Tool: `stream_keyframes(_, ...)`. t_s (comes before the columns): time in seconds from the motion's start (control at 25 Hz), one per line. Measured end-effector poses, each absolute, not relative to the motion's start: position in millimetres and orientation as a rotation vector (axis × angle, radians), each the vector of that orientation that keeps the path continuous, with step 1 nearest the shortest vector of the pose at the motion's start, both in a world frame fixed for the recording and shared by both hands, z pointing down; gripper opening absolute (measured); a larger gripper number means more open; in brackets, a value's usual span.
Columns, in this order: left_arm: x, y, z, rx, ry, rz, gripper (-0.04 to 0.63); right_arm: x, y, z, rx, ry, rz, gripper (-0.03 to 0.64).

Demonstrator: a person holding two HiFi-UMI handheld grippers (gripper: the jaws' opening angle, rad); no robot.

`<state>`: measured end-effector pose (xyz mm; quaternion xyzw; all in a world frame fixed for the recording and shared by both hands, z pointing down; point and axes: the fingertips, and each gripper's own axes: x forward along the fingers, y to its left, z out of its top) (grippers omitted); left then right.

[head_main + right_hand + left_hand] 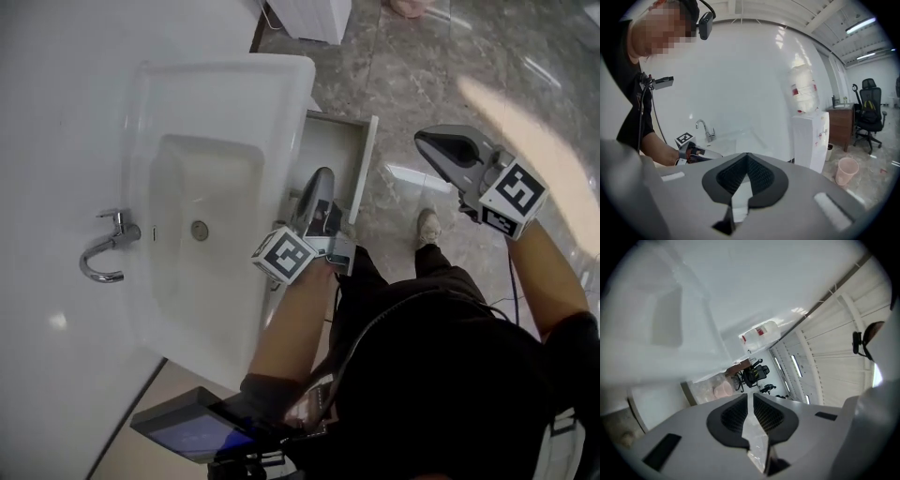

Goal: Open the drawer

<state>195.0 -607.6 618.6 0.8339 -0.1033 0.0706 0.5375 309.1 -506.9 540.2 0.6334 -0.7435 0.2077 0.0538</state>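
The white drawer (367,165) under the washbasin (281,80) stands pulled out, and its grey inside shows. My left gripper (322,175) is raised beside the basin's front edge, above the drawer, and touches neither. Its jaws are drawn together to a thin slit with nothing between them (750,395). My right gripper (425,142) hangs over the marble floor, to the right of the drawer and apart from it. Its pads meet at the tips and hold nothing (747,154). The right gripper view also catches the left gripper (696,153) by the basin.
A chrome tap (108,246) sits at the basin's back. A water dispenser (811,136), a pink bin (846,171) and office chairs (869,112) stand further along the wall. The person's shoe (428,225) is on the floor by the drawer. A dark device (187,427) hangs at chest height.
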Motion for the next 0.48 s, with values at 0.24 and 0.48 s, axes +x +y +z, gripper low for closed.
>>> stream_keyframes(0.24,114,-666,532,2.161,-0.256,0.103,0.017,249,-583,495,1.802,-2.333,0.531,-0.006)
stream_keyframes(0.48,3,-721,469,2.300,-0.398,-0.010,0.015,156,-661,457,1.602,-2.458,0.431,-0.006)
